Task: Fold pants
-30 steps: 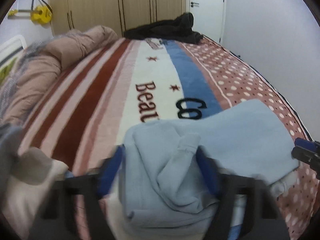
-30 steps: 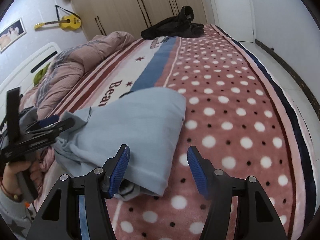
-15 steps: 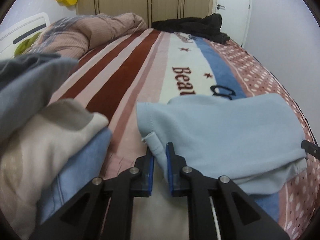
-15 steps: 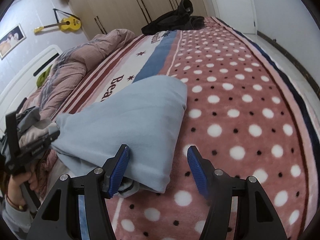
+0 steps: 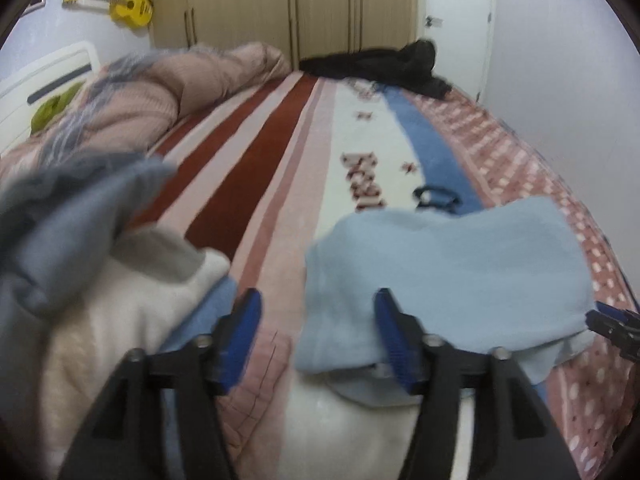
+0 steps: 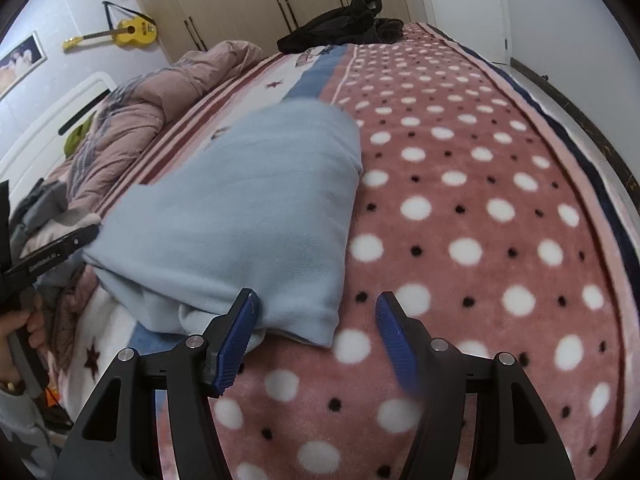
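The light blue pants (image 5: 452, 264) lie folded in a flat bundle on the bed, also seen in the right wrist view (image 6: 248, 216). My left gripper (image 5: 318, 338) is open and empty at the bundle's near left corner, its right finger against the cloth. My right gripper (image 6: 316, 334) is open and empty at the bundle's near right corner, the cloth edge between its fingers. The left gripper shows at the left edge of the right wrist view (image 6: 52, 252).
A striped and dotted blanket (image 6: 480, 208) covers the bed. A heap of grey and cream clothes (image 5: 80, 264) lies left of the pants. A pink duvet (image 5: 168, 92) and a black garment (image 5: 384, 64) lie farther back. Wardrobes stand behind.
My left gripper was shut on the pants' corner half a second ago; it has opened and let go, shifting slightly left. My right gripper stayed open and moved a little closer to the bundle.
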Motion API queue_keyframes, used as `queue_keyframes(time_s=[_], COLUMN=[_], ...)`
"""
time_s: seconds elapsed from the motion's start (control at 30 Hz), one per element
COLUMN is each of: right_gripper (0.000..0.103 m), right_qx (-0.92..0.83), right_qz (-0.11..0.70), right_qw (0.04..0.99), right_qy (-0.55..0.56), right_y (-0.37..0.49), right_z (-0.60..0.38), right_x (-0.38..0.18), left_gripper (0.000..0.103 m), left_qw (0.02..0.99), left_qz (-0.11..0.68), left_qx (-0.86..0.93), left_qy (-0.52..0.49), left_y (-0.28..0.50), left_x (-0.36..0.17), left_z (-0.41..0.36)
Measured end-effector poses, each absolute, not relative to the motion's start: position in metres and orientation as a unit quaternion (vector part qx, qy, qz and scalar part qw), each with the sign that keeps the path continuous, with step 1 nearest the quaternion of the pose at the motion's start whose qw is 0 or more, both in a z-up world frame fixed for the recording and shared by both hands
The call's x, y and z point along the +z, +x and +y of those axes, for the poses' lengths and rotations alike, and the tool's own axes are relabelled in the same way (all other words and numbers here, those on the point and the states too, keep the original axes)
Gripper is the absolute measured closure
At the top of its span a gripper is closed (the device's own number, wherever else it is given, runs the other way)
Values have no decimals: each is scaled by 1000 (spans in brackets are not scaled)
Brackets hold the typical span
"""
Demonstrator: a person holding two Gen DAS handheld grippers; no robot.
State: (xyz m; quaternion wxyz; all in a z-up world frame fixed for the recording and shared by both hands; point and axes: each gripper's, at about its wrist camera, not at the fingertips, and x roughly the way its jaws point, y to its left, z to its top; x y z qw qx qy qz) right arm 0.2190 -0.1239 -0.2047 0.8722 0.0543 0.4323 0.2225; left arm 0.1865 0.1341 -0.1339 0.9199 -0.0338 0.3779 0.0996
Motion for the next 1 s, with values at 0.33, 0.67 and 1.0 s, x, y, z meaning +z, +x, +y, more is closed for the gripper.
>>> queue_keyframes(time_s=[0.33,0.67,1.0], right_gripper=[28,17,17], right_qx=[224,212,223], right_qz=[407,443,416], right_qw=[885,871,882], right_qy=[-3,15,-17], right_y=[220,218,216], right_z=[-86,-92,-93], right_x=[-181,-217,-195], left_gripper=[30,29,24], left_qw=[923,890,910], left_qz=[383,453,411], left_qx=[35,25,43], left_qy=[4,-36,-46], left_y=[213,207,213], left_x=[-124,-187,-148], left_z=[101,121,126])
